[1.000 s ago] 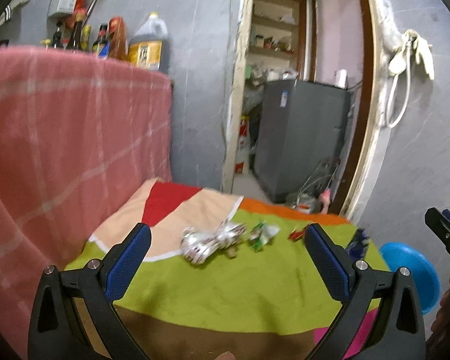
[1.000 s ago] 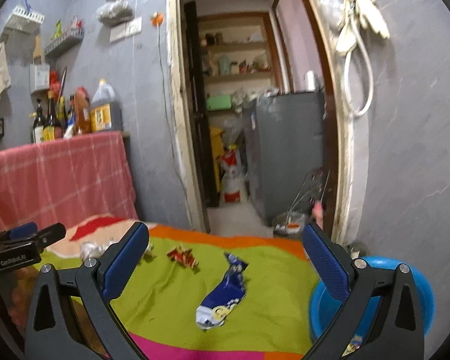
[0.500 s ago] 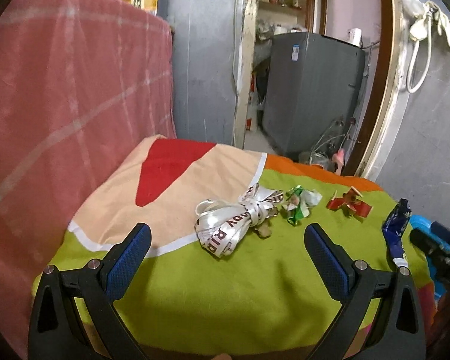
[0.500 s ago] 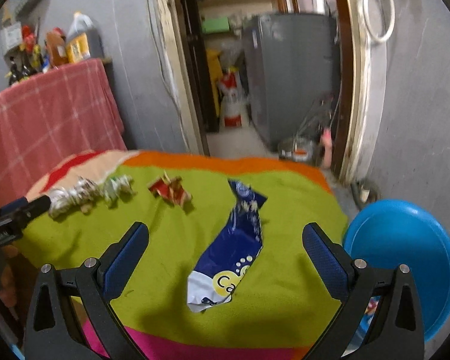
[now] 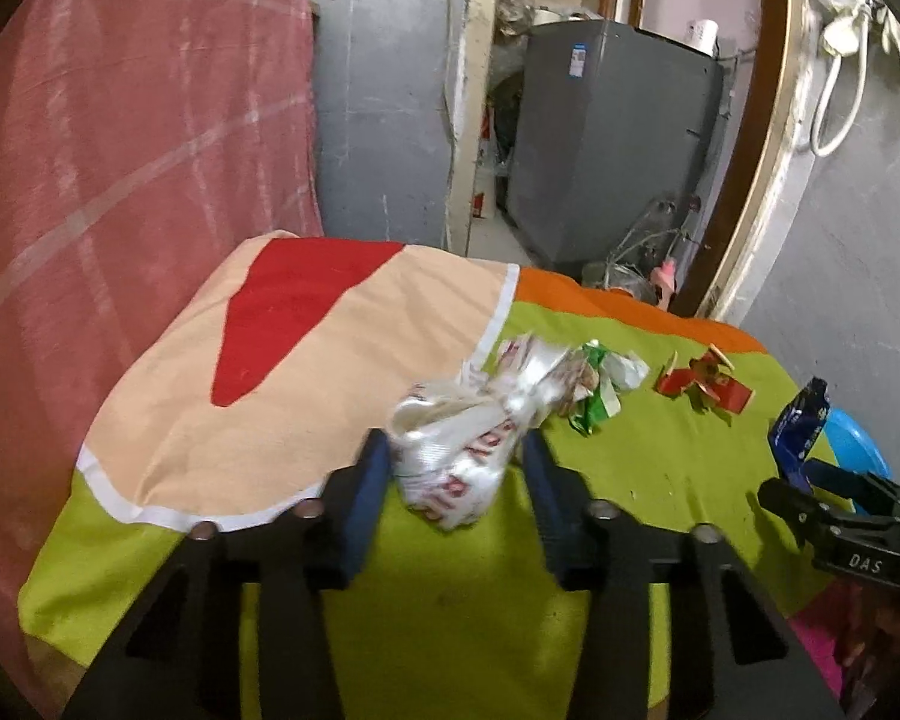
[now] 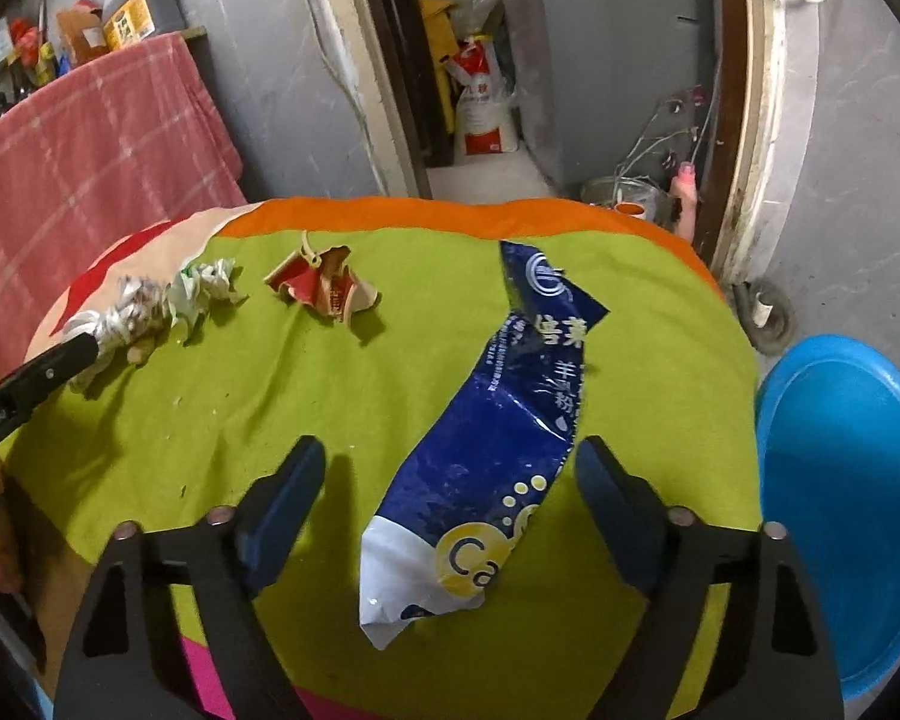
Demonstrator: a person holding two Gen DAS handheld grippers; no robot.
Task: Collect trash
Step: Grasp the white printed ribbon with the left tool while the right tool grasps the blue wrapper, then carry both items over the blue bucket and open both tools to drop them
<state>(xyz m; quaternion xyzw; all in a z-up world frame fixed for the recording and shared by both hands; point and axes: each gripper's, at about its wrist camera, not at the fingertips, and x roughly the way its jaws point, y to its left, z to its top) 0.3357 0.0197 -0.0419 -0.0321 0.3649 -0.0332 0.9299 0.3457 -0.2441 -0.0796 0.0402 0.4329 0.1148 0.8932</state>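
Note:
Several pieces of trash lie on a colourful cloth-covered table. My left gripper has its jaws close on either side of a crumpled white wrapper; they look partly closed around it, still a little apart. A green-white scrap and a red scrap lie beyond. My right gripper is open over the near end of a long blue wrapper. The red scrap and the white wrapper also show in the right wrist view.
A blue plastic basin sits below the table's right edge. A pink checked cloth hangs at the left. A doorway with a grey cabinet is behind the table.
My left gripper moved forward onto the white wrapper and its jaws narrowed around it. My right gripper lowered toward the blue wrapper and its jaws narrowed a little.

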